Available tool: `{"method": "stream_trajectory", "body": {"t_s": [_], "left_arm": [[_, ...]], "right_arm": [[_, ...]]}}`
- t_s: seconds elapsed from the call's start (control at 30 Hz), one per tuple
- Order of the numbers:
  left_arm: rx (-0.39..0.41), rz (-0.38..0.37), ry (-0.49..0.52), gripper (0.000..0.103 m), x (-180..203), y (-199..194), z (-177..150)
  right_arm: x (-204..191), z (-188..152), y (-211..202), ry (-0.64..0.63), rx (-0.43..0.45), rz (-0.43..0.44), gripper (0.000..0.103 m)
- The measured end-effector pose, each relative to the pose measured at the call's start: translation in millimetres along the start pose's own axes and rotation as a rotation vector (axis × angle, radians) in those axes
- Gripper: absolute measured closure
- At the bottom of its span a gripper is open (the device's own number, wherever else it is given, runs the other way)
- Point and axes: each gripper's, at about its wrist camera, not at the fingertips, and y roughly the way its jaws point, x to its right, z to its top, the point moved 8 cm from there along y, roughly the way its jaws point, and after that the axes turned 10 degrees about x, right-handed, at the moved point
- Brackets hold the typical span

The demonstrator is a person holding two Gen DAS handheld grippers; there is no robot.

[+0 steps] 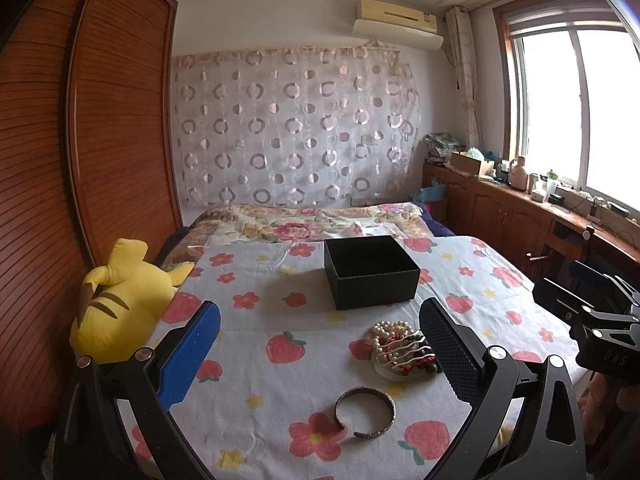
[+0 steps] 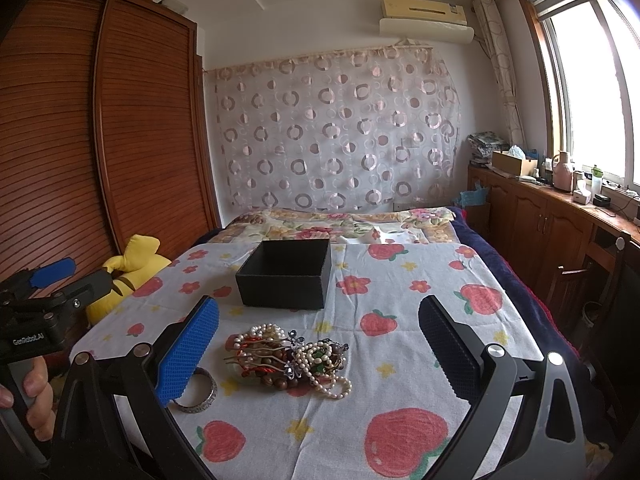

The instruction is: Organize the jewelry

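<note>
A black open box [image 1: 370, 270] [image 2: 286, 274] stands on the strawberry-print cloth [image 1: 280, 344]. In front of it lies a heap of jewelry [image 2: 290, 360] [image 1: 400, 346]: pearl strands, wooden beads, a hair comb. A silver cuff bangle [image 1: 365, 411] [image 2: 198, 398] lies apart, nearer me. My left gripper [image 1: 320, 344] is open and empty above the cloth, with the bangle between its fingers. My right gripper [image 2: 320, 344] is open and empty, with the heap between its fingers.
A yellow plush toy [image 1: 116, 308] sits at the cloth's left edge by the wooden wardrobe [image 1: 80, 160]. A floral quilt [image 1: 304, 224] lies beyond the box. Wooden cabinets [image 2: 540, 216] with clutter run under the window on the right.
</note>
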Motion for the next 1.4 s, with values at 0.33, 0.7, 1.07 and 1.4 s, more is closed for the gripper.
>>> {"method": "stream_trajectory", "body": {"t_s": [0.33, 0.7, 1.07, 1.4], "left_arm": [[0.001, -0.001, 0.003, 0.006, 1.3, 0.7, 0.4], [0.004, 0.000, -0.002, 0.006, -0.2, -0.1, 0.2], [0.004, -0.001, -0.002, 0.006, -0.2, -0.4, 0.3], [-0.003, -0.002, -0.003, 0.006, -0.9, -0.7, 5.8]], "right_arm": [[0.3, 0.4, -0.4, 0.000, 0.001, 0.000, 0.002], [0.6, 0.8, -0.7, 0.001, 0.002, 0.001, 0.002], [0.8, 0.7, -0.8, 0.001, 0.003, 0.001, 0.002], [1.2, -0.8, 0.7, 0.002, -0.004, 0.005, 0.002]]}}
